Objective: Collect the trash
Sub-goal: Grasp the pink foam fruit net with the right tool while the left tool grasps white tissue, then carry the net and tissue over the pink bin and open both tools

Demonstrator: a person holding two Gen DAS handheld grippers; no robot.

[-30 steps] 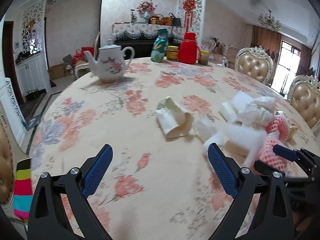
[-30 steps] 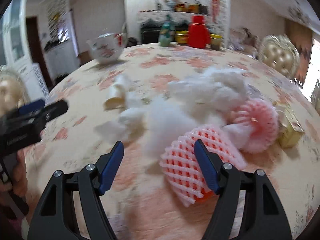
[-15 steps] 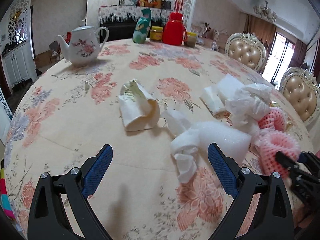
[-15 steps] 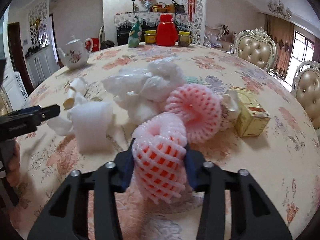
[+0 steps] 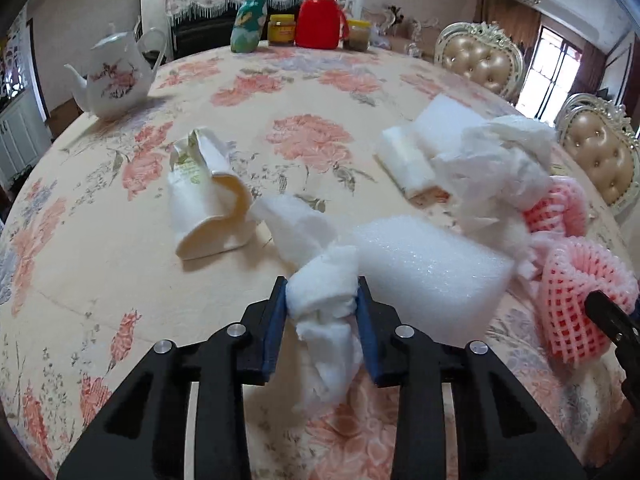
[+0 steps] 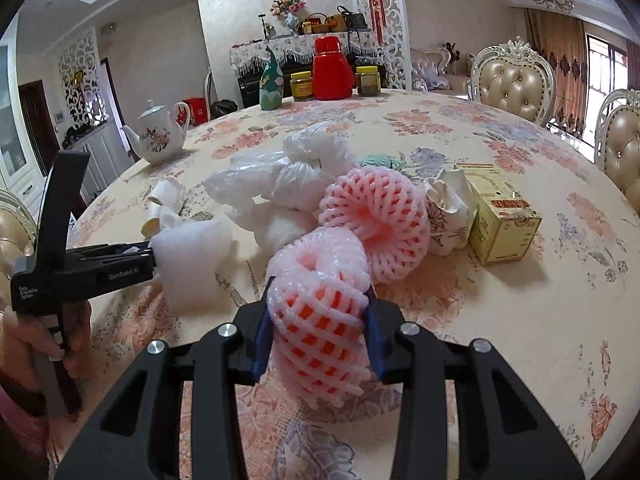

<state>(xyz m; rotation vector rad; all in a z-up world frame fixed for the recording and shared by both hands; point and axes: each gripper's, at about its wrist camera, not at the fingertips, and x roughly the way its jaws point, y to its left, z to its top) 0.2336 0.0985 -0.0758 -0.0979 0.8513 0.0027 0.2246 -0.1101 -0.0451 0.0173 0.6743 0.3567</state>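
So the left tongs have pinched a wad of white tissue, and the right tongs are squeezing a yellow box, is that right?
Not quite. The right tongs squeeze a pink foam net, not the yellow box, which sits untouched farther back in the right wrist view. The left tongs do pinch the white tissue.

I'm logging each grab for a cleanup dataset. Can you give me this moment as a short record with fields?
setting: round table with a floral cloth
left gripper: shut on crumpled white tissue
right gripper: shut on pink foam fruit net
trash not yet picked up: white foam sheet, squashed paper cup, second pink net, small yellow box
not trash, far side: teapot, red flask
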